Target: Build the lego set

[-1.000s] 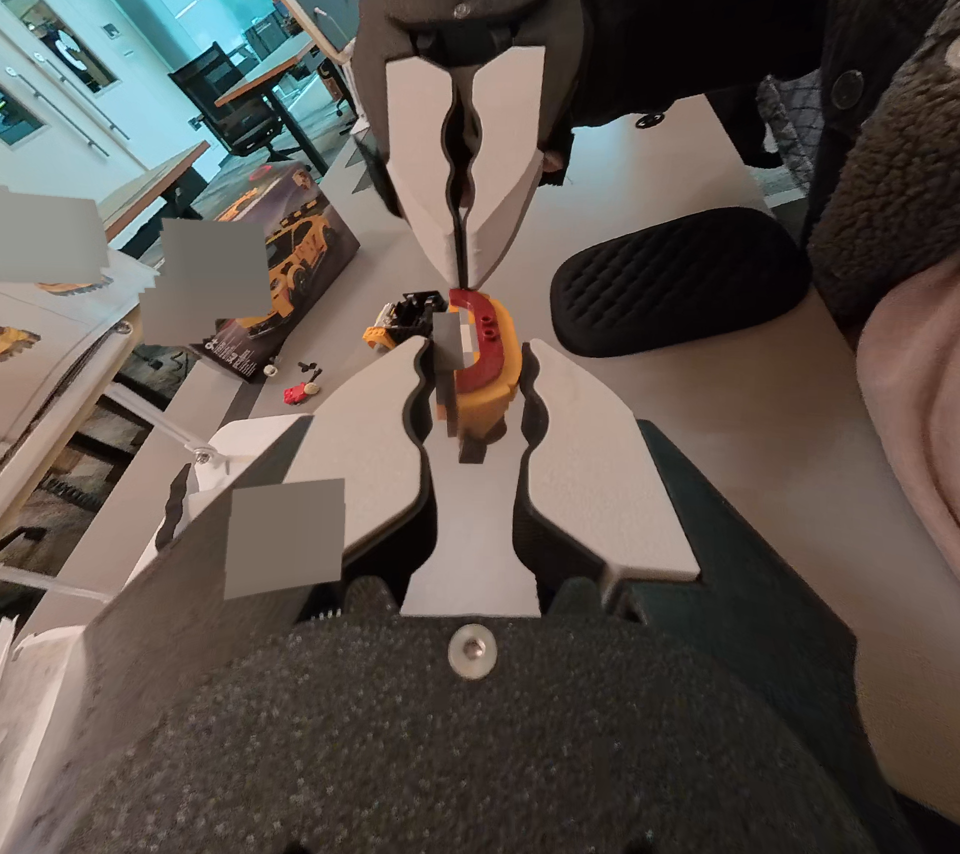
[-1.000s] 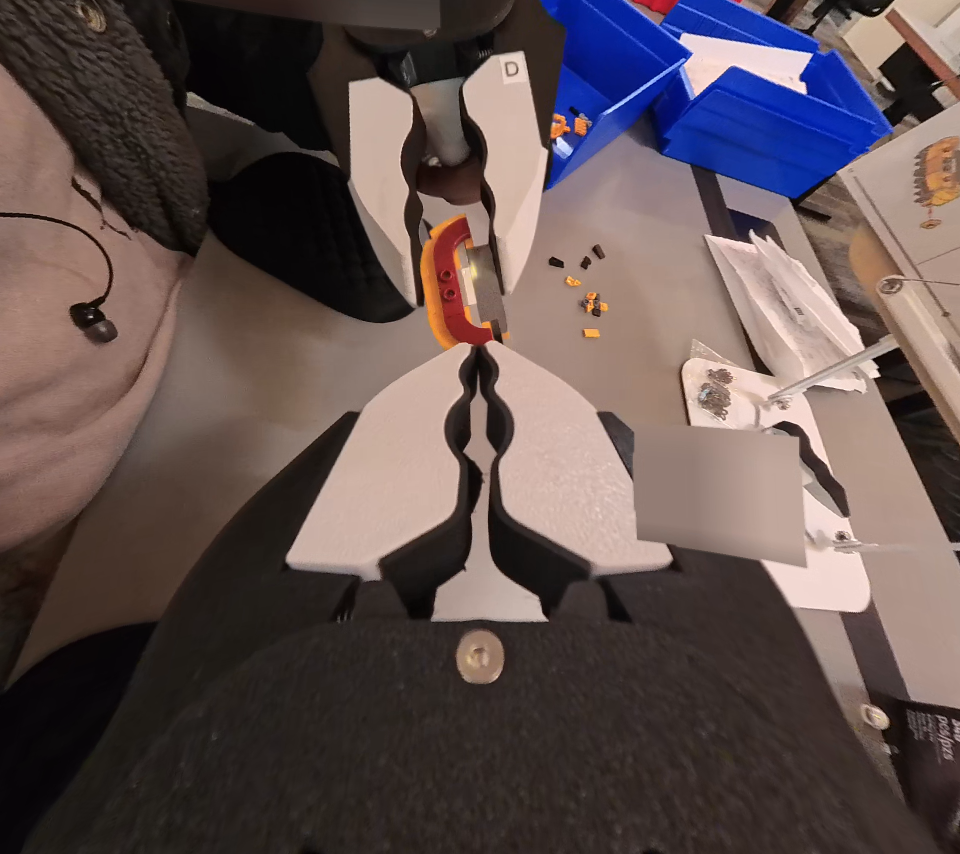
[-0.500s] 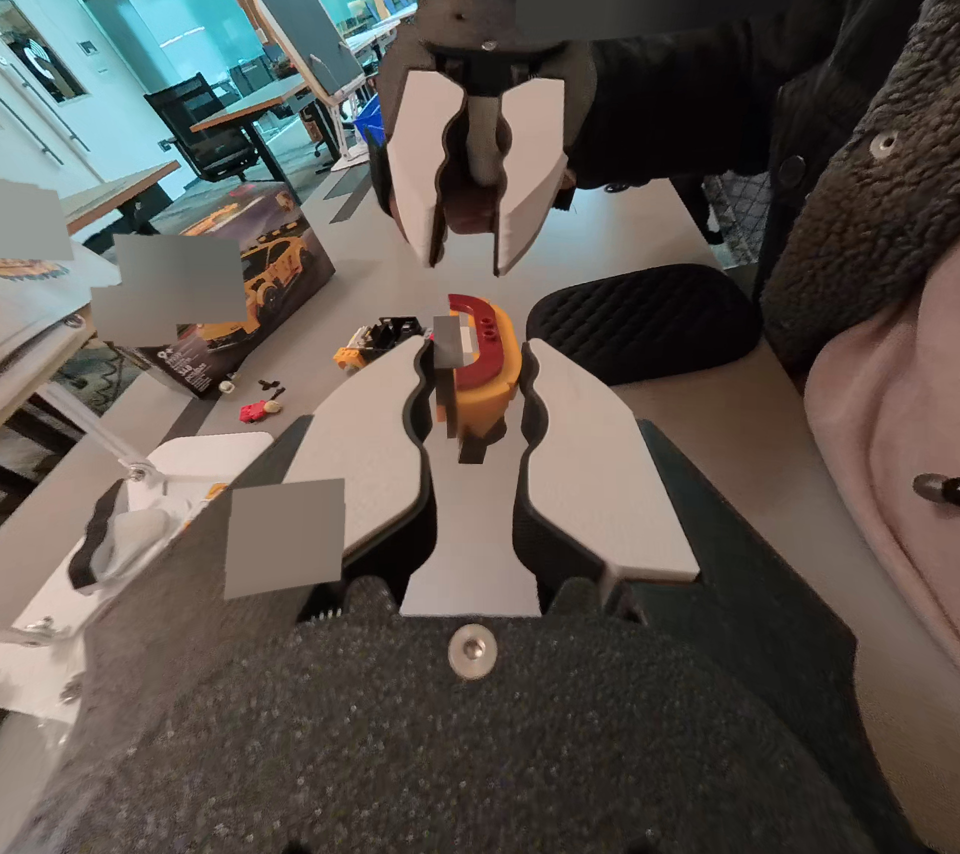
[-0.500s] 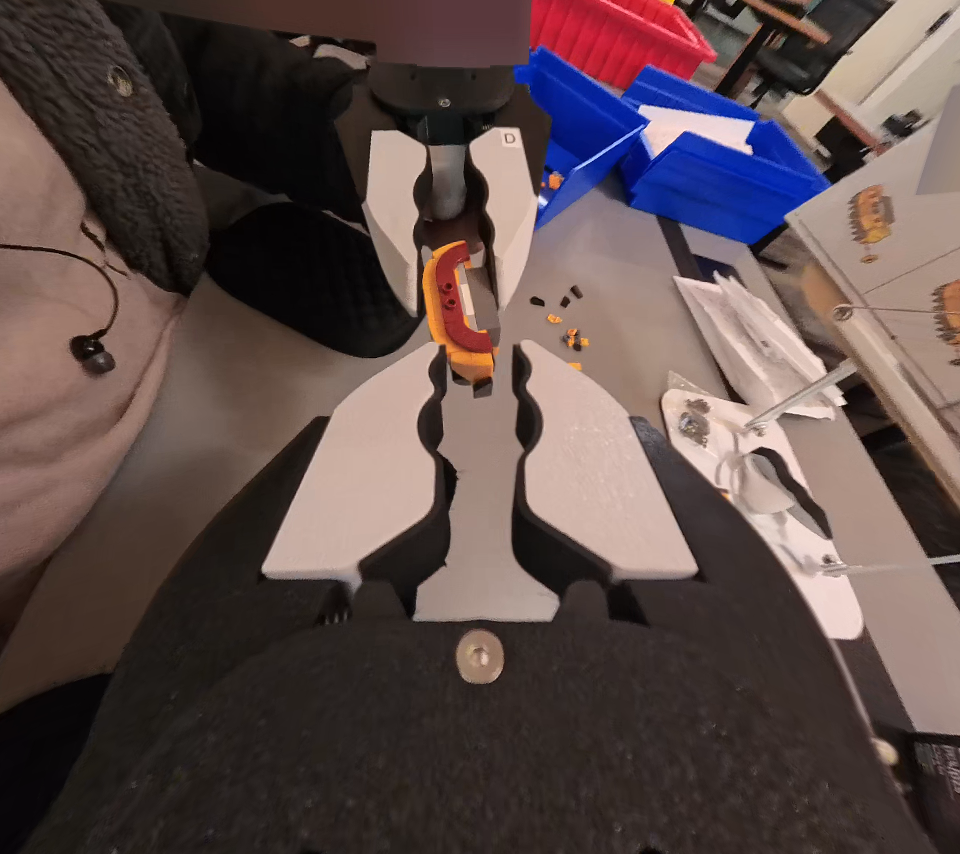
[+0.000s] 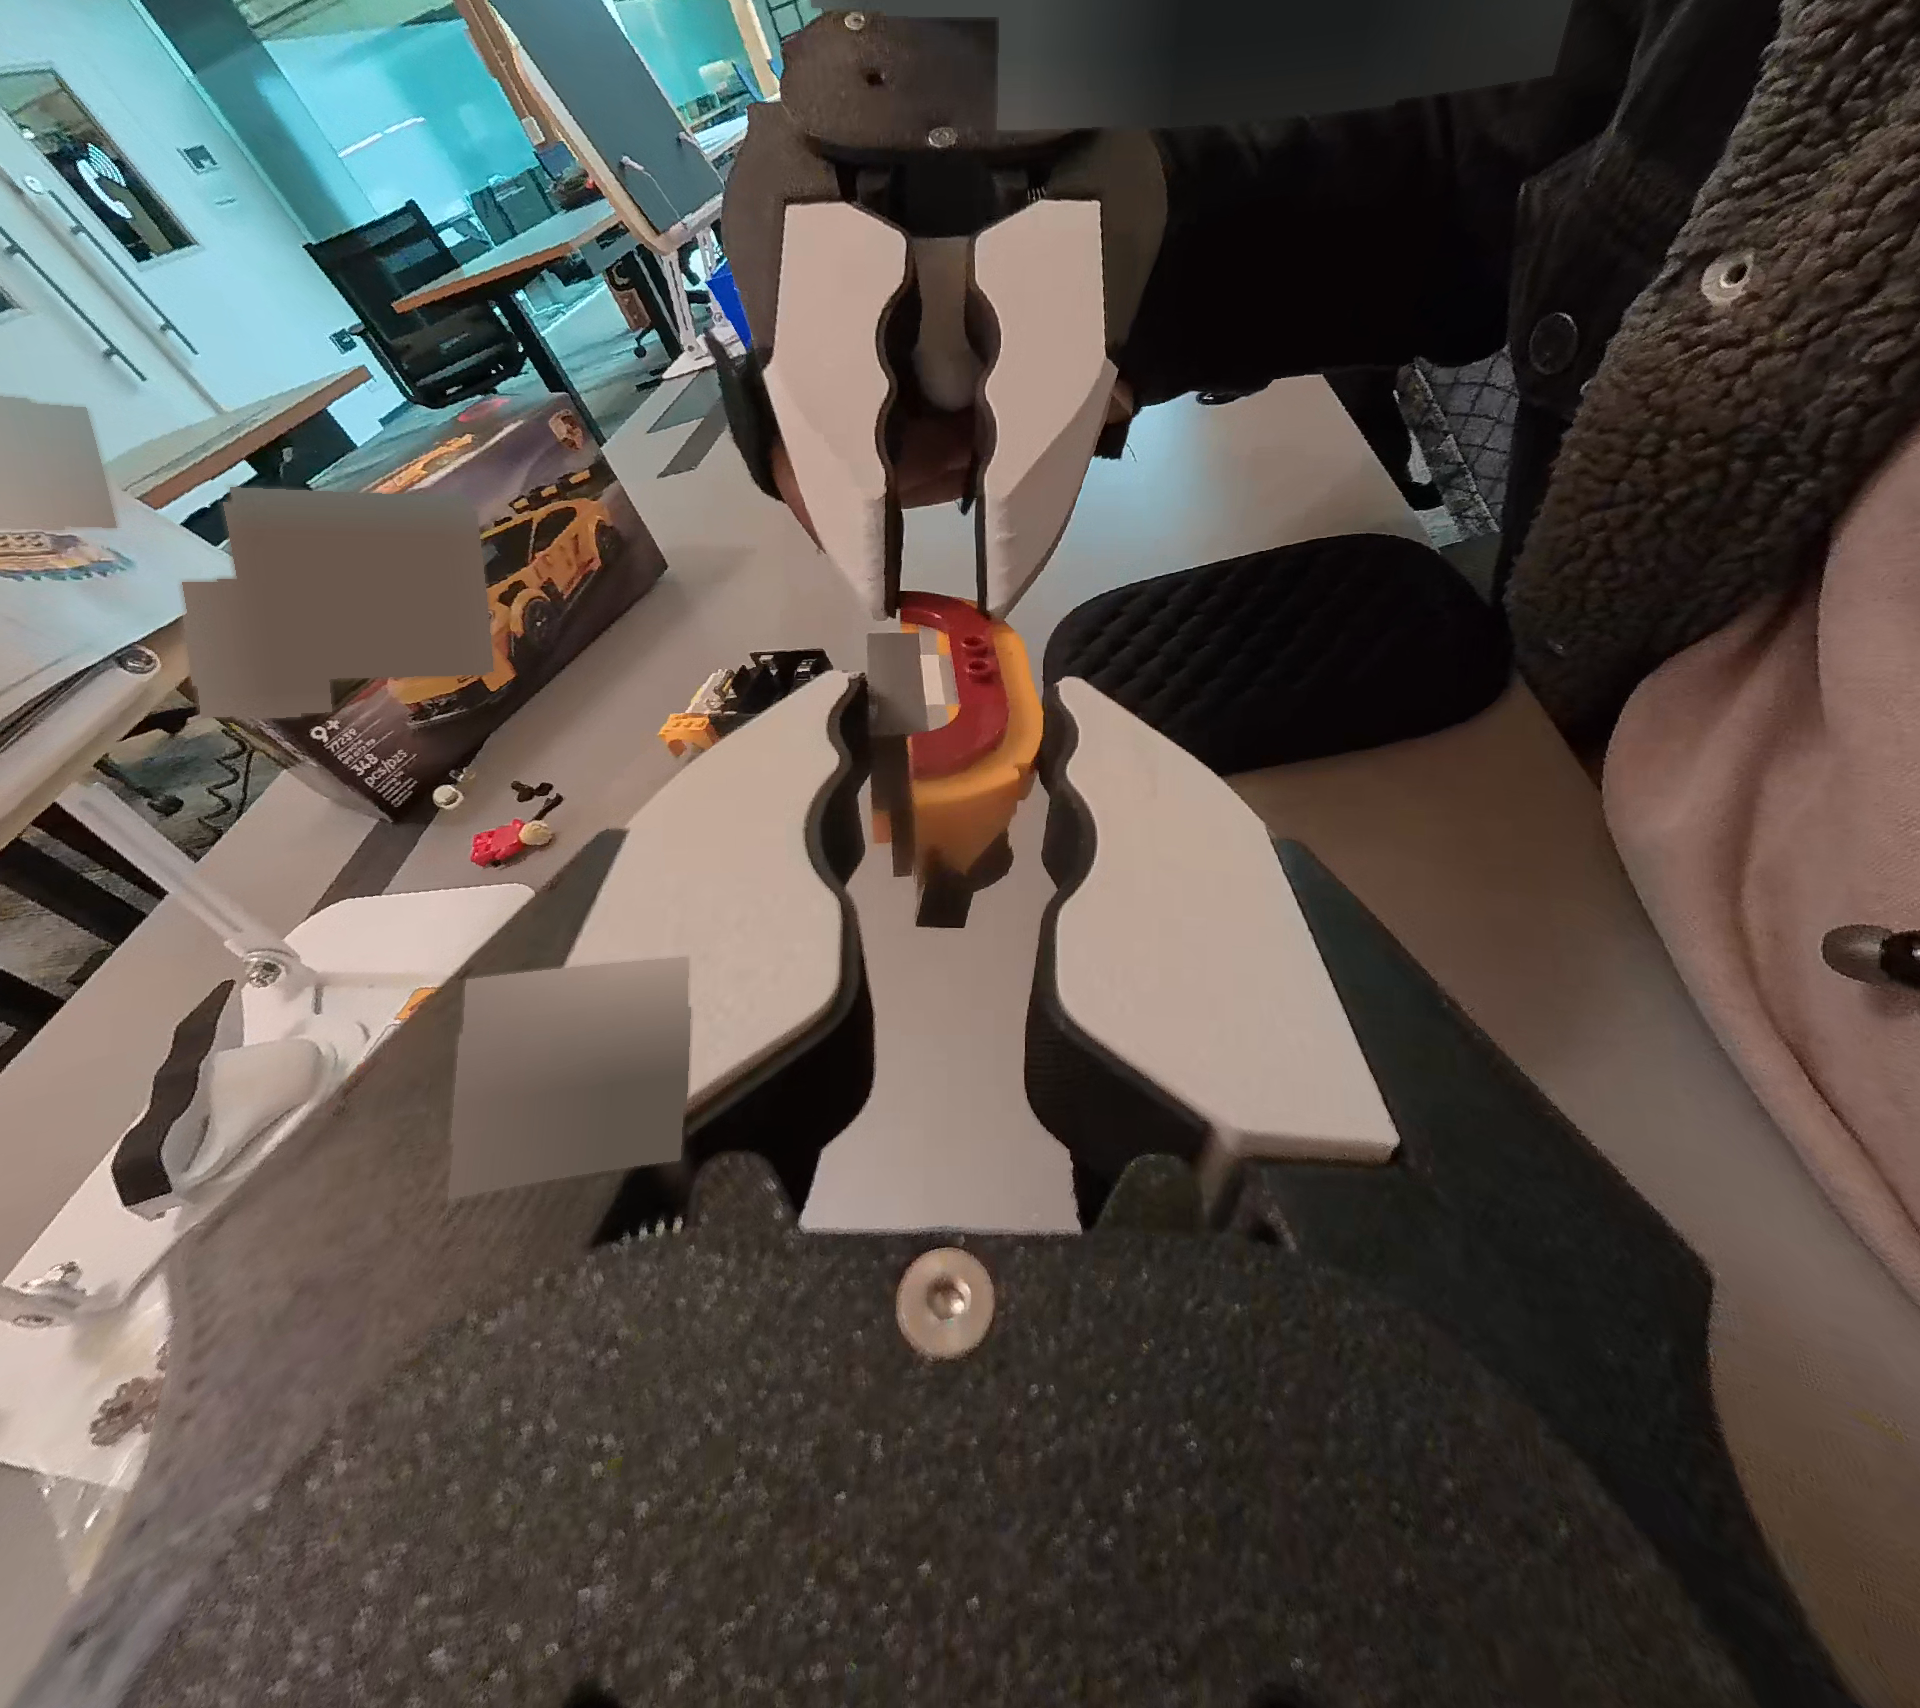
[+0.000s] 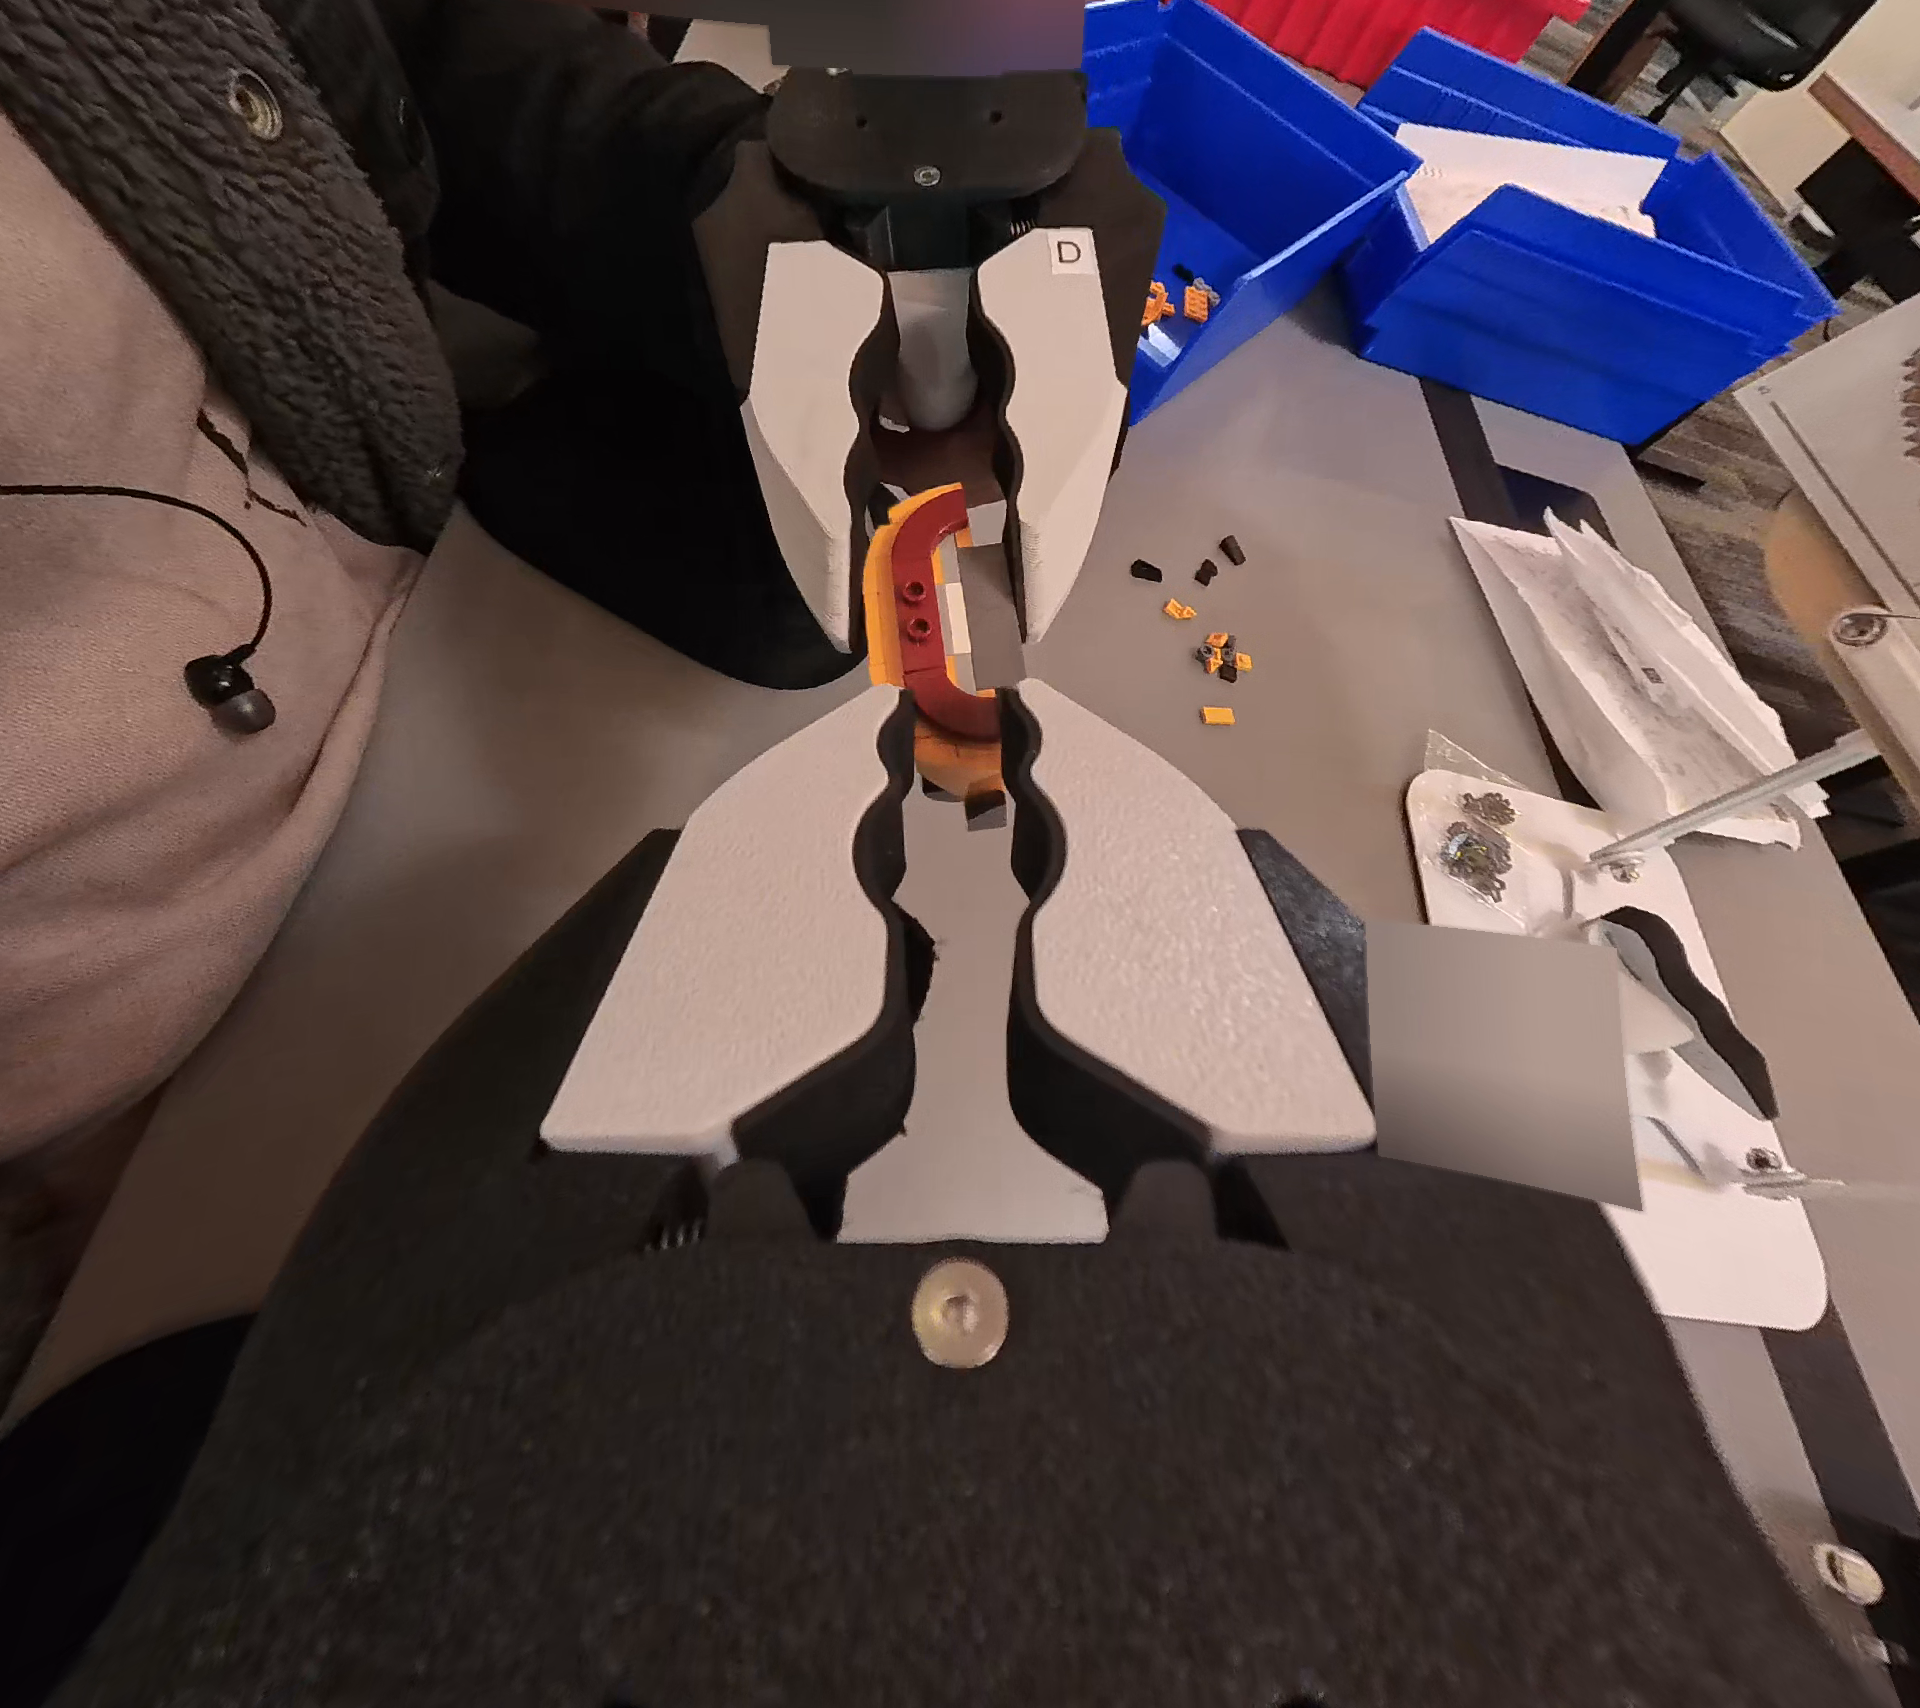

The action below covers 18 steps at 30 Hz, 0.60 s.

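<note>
Pretty tight in the middle: the two grippers meet nose to nose over the lego piece. Bare counter opens center-right in the right wrist view, before the loose bricks, blue bins and papers. A black pad blocks the person's side.

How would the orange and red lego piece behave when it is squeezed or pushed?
The lego piece looks rigid and, being small, probably light. Its smooth curved shell may slip in a grip. Its stacked layers could pop apart under a sideways push.
</note>
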Available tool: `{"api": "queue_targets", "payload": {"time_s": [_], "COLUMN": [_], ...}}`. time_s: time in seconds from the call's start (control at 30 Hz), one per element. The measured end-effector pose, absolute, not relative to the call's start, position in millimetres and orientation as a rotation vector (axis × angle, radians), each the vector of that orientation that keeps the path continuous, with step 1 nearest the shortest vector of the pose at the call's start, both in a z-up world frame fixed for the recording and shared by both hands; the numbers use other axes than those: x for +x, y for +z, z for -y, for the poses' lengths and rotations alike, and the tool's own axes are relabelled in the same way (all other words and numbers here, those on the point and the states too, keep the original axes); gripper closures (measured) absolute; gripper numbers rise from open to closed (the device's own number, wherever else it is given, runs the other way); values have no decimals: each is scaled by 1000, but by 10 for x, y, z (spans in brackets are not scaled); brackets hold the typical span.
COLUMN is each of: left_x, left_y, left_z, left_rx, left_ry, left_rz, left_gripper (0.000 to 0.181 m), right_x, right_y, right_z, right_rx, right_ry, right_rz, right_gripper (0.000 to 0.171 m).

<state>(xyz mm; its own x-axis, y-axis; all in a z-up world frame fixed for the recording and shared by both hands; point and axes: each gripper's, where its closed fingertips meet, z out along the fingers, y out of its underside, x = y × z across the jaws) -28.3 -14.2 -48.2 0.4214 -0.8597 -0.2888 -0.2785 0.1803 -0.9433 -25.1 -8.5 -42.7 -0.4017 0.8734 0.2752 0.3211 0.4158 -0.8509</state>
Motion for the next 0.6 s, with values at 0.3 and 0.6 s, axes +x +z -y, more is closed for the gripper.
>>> {"api": "queue_targets", "payload": {"time_s": [0.3,0.6], "left_x": [-273,-271], "left_y": [-461,-476], "left_z": [109,100], "left_rx": [-1369,-1374], "left_ry": [-513,-492], "left_rz": [-1099,-1104], "left_gripper": [150,150], "right_x": [-240,-234], "right_y": [-409,-427], "right_z": [47,35], "right_rx": [-1041,-1043], "right_ry": [897,881], "right_rz": [1898,1896], "right_gripper": [156,156]}}
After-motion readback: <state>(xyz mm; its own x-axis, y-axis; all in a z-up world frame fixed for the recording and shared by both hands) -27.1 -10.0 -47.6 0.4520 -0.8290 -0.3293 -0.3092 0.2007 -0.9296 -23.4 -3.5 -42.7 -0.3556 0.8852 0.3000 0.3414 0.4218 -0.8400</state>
